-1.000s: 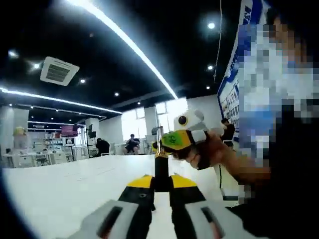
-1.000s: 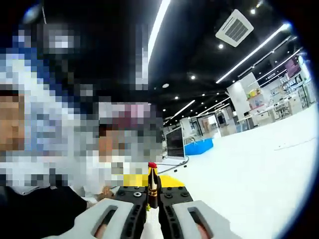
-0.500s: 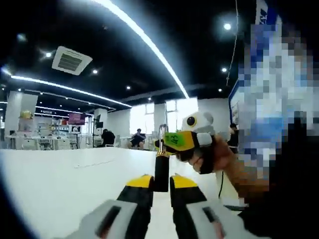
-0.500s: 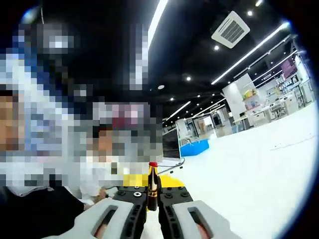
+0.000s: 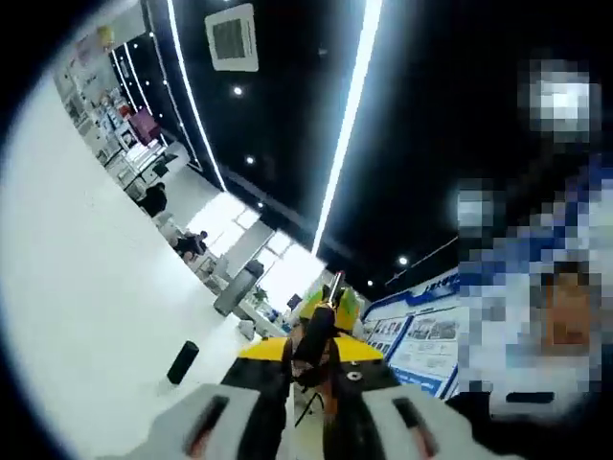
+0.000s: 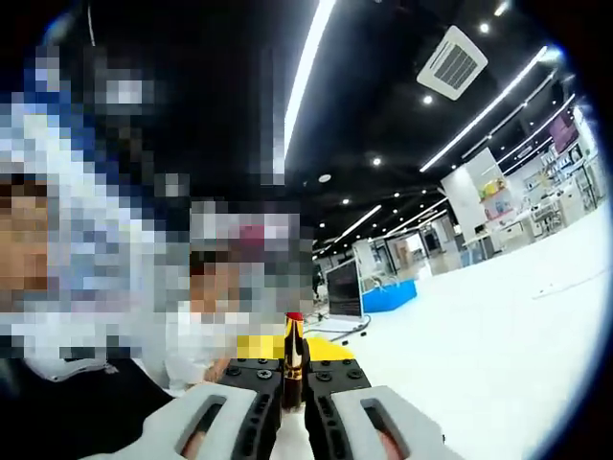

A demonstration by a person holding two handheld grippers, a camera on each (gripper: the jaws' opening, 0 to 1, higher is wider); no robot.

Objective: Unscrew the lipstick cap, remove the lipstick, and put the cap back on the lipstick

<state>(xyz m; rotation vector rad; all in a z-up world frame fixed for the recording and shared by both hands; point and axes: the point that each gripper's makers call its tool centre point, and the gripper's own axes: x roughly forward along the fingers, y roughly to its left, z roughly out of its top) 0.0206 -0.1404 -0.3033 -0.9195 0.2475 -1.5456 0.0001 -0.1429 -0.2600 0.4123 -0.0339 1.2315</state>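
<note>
Left gripper view has rolled: your left hand-held gripper (image 5: 308, 369) squeezes the black cap (image 5: 314, 337), pulled away. Your right hand-held gripper (image 6: 293, 383) pinches the lipstick (image 6: 293, 350).

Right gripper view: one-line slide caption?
Right gripper clamps an upright uncapped lipstick, red tip up, above the white table.

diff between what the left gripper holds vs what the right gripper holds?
The left gripper is shut on the black cap, a plain dark tube; the right gripper is shut on the lipstick, a gold-and-dark tube with a red tip.
The lipstick stands straight up from its jaws; the black cap leans slightly to one side.
The lipstick looks slimmer than the black cap.
Shared: each is pinched low between closed jaws and pokes out beyond them.
</note>
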